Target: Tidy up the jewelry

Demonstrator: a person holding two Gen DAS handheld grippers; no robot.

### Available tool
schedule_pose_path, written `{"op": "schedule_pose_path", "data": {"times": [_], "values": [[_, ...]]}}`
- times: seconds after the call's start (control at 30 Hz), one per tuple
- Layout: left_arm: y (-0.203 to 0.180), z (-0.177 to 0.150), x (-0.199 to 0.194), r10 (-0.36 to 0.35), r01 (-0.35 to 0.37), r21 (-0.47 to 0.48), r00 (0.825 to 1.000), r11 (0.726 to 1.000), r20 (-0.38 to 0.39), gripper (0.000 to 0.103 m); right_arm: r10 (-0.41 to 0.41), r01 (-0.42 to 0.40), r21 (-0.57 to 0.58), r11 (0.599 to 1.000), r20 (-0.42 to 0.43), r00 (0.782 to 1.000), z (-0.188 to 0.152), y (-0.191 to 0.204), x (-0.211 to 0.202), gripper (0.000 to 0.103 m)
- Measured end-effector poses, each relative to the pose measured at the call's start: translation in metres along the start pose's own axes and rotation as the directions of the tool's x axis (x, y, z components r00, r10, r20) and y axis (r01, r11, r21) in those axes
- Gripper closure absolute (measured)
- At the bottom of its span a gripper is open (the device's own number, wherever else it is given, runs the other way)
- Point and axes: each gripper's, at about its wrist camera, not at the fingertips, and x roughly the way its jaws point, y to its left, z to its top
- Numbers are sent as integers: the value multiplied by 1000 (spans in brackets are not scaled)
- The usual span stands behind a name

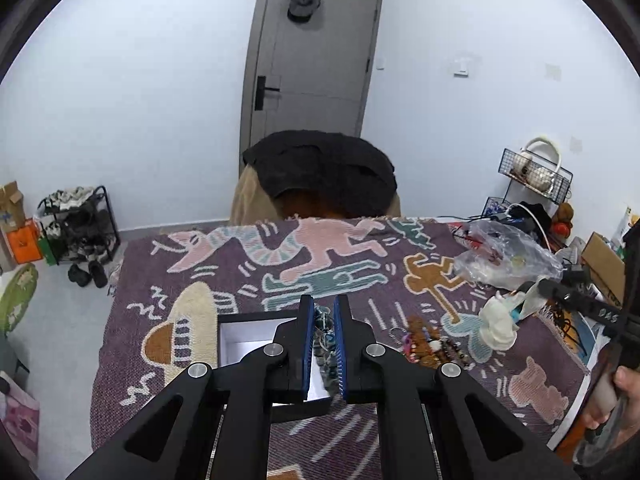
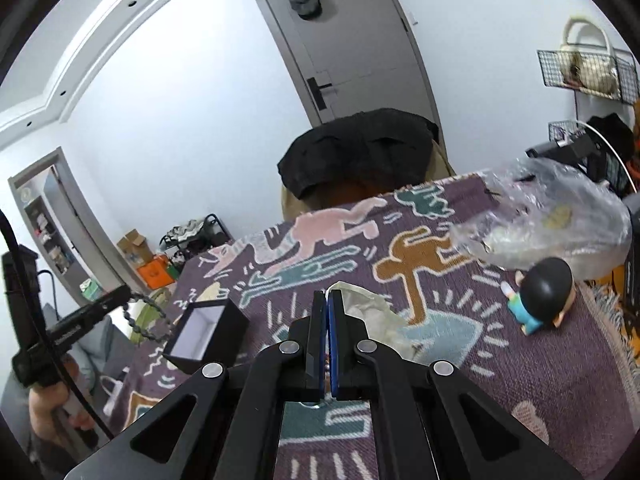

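My left gripper [image 1: 324,300] is shut on a string of dark beads [image 1: 325,334], which hangs between its blue pads above an open black box with a white inside [image 1: 240,344]. The right wrist view shows that gripper [image 2: 126,292] at the left, the beads [image 2: 146,322] dangling beside the box [image 2: 204,332]. My right gripper [image 2: 328,294] is shut, with a cream-white soft bag [image 2: 372,312] at its tips. The left wrist view shows it [image 1: 538,284] at the right, the pale bag [image 1: 500,324] hanging from it. A pile of mixed jewelry [image 1: 424,346] lies on the patterned cloth.
The table's purple patterned cloth [image 1: 200,260] ends at a far edge by a chair draped in a black garment [image 1: 320,172]. A clear plastic bag [image 2: 560,220] lies at the far right. A black-haired doll in blue [image 2: 540,296] stands near it. A person's hand [image 2: 48,404] holds the left gripper.
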Motion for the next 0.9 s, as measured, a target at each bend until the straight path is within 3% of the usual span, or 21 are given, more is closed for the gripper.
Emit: {"op": "schedule_pose_path", "data": {"times": [0.27,0.3,0.33,0.37,0.4,0.43,0.9], "values": [[34,-7,26,5,-10,-75,997,997,-72,88,52,-52,-44,998,-4,999,11,36,15,100],[38,-8,28,2,-10,-92,997,996,-81,77,58,-58,-53,997,-4,998,12,41,17,100],[44,-9,28,-2,-7,-111,996,994,-84,56,68,-68,-64,996,-6,998,14,48,20,100],[49,-10,27,-6,-4,-129,997,992,-76,44,75,-76,-70,995,-9,997,14,53,23,100],[54,-12,23,-3,-6,-147,998,989,-55,25,85,-86,-80,993,-12,996,16,60,26,100],[59,-14,17,6,-11,-160,999,987,-31,18,90,-91,-86,992,-15,996,17,65,28,100],[113,-39,-26,102,-100,-226,995,969,-4,17,195,-208,-167,964,-90,977,18,147,85,100]]}}
